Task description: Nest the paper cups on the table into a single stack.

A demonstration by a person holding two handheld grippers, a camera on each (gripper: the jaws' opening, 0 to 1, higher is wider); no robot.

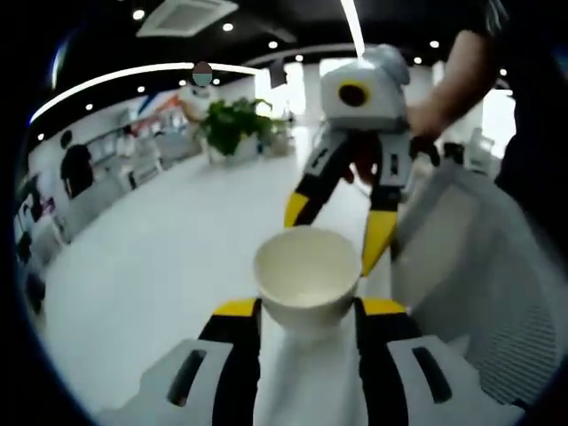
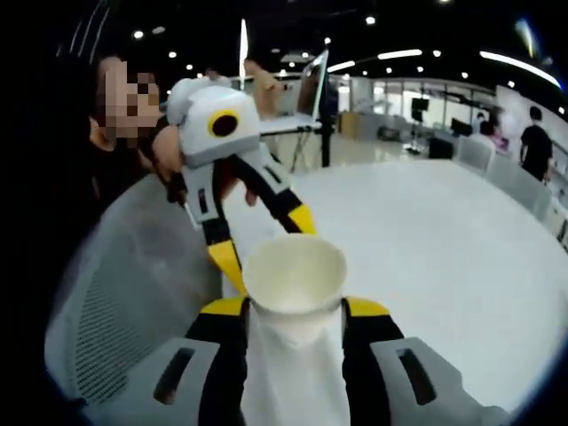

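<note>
In the left gripper view a white paper cup (image 1: 306, 280) sits mouth-up between my left gripper's (image 1: 308, 309) yellow-tipped jaws, which press on its sides. Just beyond it the right gripper (image 1: 337, 226) points toward me; its two yellow tips look spread, one tip close to the cup's rim. In the right gripper view a white paper cup (image 2: 294, 277) with a long white body below it is clamped by my right gripper (image 2: 294, 309). The left gripper (image 2: 264, 241) reaches in from the upper left, one tip hidden behind the cup.
A large white round table (image 1: 160, 266) spreads to the left in the left gripper view and is also seen as the table (image 2: 444, 257) at the right. A grey mesh chair (image 1: 497, 293), chair (image 2: 133, 293), stands beside it. A person's hand (image 1: 435, 111) holds the other gripper. Potted plant (image 1: 235, 124) at the far edge.
</note>
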